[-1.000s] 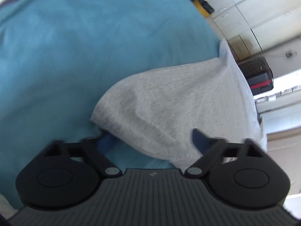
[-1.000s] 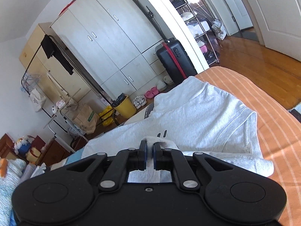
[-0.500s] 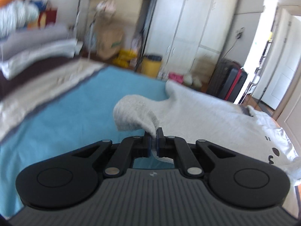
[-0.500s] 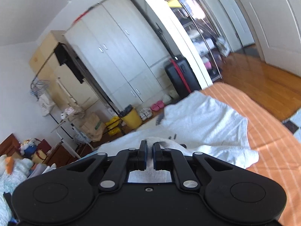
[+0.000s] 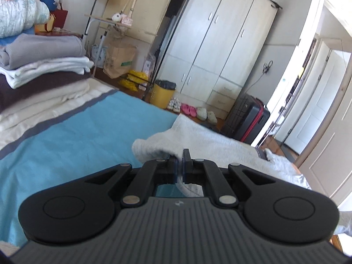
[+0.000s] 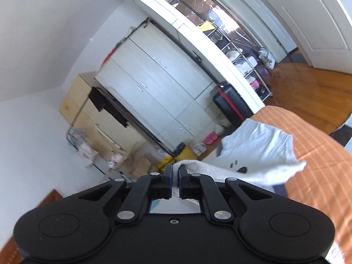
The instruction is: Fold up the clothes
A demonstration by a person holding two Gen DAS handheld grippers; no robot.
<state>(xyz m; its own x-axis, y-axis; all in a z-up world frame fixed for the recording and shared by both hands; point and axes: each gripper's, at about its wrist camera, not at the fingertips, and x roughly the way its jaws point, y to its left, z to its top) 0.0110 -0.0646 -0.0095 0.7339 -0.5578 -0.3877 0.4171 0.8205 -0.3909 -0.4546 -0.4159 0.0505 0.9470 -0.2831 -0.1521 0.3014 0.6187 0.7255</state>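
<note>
Both tongs are clenched on cloth. My left gripper [image 5: 180,161] pinches a fold of the light grey sweatshirt [image 5: 220,140], the fabric bunching up just left of the pads and hanging down behind them. My right gripper [image 6: 175,171] is clamped on another edge of the same garment [image 6: 259,145], which rises over the pads and trails away to the right.

Location of the garment: in the left wrist view it lies across the blue bedsheet [image 5: 66,145], stretching from the near pads toward the far right. In the right wrist view its far part rests on the orange striped cover [image 6: 319,158], with a dark printed mark visible near the pads.

Surroundings noted: a white wardrobe [image 5: 215,50] against the far wall, a black suitcase [image 5: 246,118] to its right, a yellow bin [image 5: 164,94], and stacked bedding [image 5: 39,66] at far left.
</note>
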